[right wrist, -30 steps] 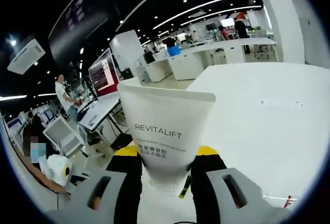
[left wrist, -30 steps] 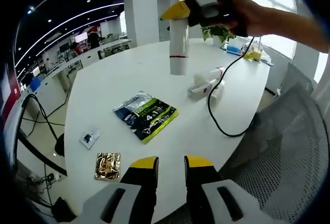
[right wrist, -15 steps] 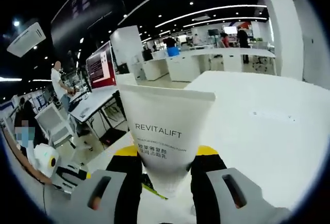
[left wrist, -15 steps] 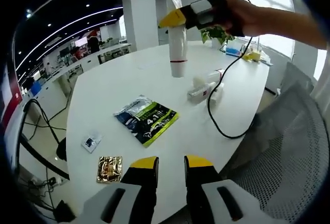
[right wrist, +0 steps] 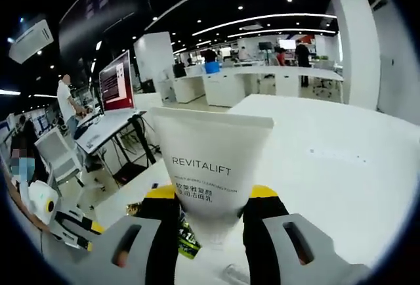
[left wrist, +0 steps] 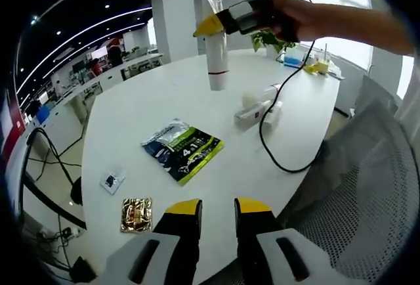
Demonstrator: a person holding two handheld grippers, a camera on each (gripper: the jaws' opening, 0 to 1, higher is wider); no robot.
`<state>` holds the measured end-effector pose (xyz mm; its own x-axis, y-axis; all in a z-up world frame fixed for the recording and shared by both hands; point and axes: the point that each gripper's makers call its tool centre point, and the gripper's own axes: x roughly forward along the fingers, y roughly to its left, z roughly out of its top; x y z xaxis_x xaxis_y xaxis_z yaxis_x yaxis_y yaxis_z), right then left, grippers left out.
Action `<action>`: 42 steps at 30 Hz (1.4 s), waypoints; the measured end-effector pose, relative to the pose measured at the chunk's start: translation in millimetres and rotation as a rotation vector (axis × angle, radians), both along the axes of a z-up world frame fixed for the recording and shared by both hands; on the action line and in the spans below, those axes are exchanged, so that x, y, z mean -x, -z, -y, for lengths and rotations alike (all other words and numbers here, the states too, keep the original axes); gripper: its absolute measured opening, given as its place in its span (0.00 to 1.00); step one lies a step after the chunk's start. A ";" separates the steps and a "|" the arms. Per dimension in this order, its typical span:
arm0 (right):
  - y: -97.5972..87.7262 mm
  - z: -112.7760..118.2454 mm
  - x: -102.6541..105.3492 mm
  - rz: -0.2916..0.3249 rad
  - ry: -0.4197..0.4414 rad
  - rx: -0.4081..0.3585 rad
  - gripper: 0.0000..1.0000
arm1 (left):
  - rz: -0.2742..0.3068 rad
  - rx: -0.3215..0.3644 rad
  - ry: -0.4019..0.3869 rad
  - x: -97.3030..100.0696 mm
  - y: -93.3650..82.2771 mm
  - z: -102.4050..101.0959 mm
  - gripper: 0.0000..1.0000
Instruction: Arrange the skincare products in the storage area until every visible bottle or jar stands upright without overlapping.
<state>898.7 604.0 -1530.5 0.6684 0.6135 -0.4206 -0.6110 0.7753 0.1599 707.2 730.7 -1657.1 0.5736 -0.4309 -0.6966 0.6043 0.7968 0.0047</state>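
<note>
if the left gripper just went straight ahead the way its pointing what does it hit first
Probably the white table: the left gripper hangs open off its near edge, aimed across the top. The green packet lies closest along that line, with the gold sachet off to one side. Depth is hard to judge.

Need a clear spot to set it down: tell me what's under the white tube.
The white tube hangs in the right gripper above bare white table. Its cap end can't be seen in the right gripper view.

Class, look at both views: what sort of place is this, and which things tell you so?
Probably an open-plan office. Rows of white desks stand under long ceiling strip lights, a mesh chair sits by the round white table, and a screen stands on a stand.
</note>
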 end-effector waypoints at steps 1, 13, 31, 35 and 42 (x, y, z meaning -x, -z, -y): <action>0.8 1.0 -1.7 -0.001 0.004 0.001 0.33 | -0.003 0.001 -0.002 0.2 0.3 -0.1 0.20; 8.2 14.3 -29.8 -0.001 0.050 0.011 0.33 | -0.007 -0.004 -0.008 -0.5 1.7 -1.8 0.20; 14.7 19.7 -53.0 0.021 0.059 0.064 0.33 | -0.031 -0.007 -0.003 2.4 5.2 -0.7 0.16; 19.2 21.8 -60.8 0.027 0.061 0.077 0.33 | -0.031 -0.010 -0.001 2.6 5.4 -0.6 0.16; 22.8 22.5 -72.9 0.038 0.076 0.098 0.34 | -0.031 -0.009 -0.003 2.6 5.2 -1.1 0.16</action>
